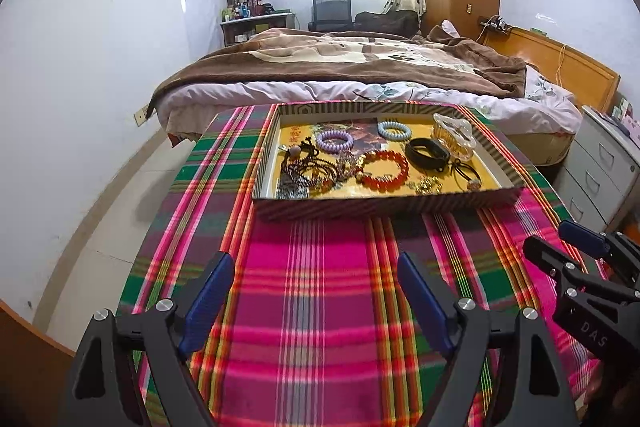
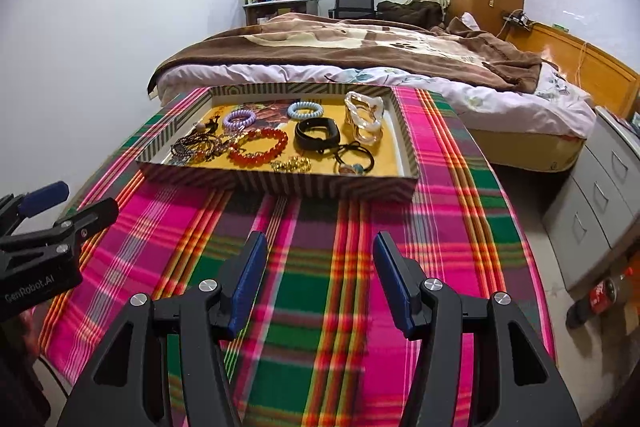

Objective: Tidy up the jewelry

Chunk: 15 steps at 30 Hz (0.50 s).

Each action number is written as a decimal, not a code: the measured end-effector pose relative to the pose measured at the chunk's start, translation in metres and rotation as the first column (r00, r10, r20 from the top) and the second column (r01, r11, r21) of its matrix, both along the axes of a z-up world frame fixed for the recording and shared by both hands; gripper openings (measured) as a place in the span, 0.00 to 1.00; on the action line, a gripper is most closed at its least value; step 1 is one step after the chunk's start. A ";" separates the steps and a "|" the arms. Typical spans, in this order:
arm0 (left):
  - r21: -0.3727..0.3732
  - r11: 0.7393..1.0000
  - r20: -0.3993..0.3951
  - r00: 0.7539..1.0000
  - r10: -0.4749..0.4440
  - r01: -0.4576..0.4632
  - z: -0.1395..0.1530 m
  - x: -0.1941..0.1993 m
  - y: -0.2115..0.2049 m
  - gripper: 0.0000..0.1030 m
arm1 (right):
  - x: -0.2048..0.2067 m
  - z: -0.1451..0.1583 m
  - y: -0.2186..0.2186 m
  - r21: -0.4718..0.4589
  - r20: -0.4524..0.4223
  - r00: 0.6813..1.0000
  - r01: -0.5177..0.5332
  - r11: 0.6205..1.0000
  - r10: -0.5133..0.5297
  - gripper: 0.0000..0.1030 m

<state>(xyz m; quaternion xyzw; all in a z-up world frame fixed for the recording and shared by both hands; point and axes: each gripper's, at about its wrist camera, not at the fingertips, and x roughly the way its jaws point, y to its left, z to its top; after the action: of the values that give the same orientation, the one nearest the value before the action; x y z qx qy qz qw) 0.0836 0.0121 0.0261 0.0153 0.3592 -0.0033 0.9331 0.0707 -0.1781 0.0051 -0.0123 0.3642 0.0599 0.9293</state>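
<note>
A striped shallow tray (image 1: 384, 202) (image 2: 280, 183) sits on the far half of the plaid-covered table. It holds a red bead bracelet (image 1: 384, 169) (image 2: 258, 147), a purple coil hair tie (image 1: 335, 141), a blue coil hair tie (image 1: 394, 130), a black band (image 1: 427, 153), a clear claw clip (image 1: 454, 135), a gold piece (image 2: 292, 164) and a tangle of beaded strands (image 1: 308, 171). My left gripper (image 1: 314, 259) (image 2: 86, 197) is open and empty, short of the tray's near wall. To its right, my right gripper (image 2: 320, 237) (image 1: 546, 235) is also open and empty over the cloth.
The plaid cloth (image 1: 320, 307) covers the table up to its edges. A bed (image 1: 340, 67) stands right behind the tray. Grey drawers (image 2: 600, 195) stand at the right, with a cola bottle (image 2: 600, 297) lying on the floor beside them.
</note>
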 end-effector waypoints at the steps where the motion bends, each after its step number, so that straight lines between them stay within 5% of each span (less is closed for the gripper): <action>1: 0.002 1.000 0.002 1.000 -0.004 0.004 -0.001 -0.004 -0.001 0.81 | -0.003 -0.001 0.000 0.002 0.000 1.000 -0.001 1.000 0.001 0.54; 15: 0.005 1.000 0.013 1.000 0.004 -0.005 -0.009 -0.036 -0.006 0.81 | -0.025 -0.005 -0.001 0.022 0.006 1.000 0.003 1.000 -0.003 0.54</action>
<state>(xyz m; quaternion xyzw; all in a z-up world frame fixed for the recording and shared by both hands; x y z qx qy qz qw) 0.0473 0.0057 0.0172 0.0168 0.3530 -0.0002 0.9355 0.0460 -0.1793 -0.0004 -0.0016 0.3609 0.0624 0.9305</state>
